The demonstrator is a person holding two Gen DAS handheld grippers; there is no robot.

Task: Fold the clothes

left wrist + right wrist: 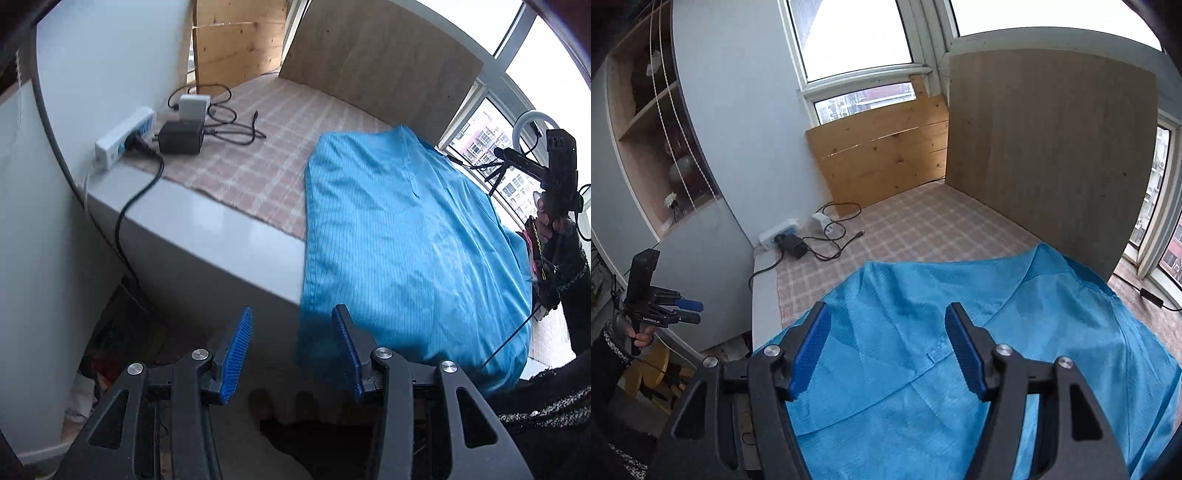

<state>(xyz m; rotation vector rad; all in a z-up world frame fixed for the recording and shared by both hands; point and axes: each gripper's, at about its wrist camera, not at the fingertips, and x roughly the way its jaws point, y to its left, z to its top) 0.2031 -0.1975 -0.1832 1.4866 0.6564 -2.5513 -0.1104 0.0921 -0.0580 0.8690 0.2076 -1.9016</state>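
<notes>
Blue garment [960, 369] beneath parted, empty jaws

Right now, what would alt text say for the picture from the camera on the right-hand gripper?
A blue garment lies spread on a checked cloth over a platform by a window, seen between the open blue pads of the right gripper, which hold nothing. At far left, a hand holds the left gripper off the platform; a power strip and cables lie near the wall.
</notes>
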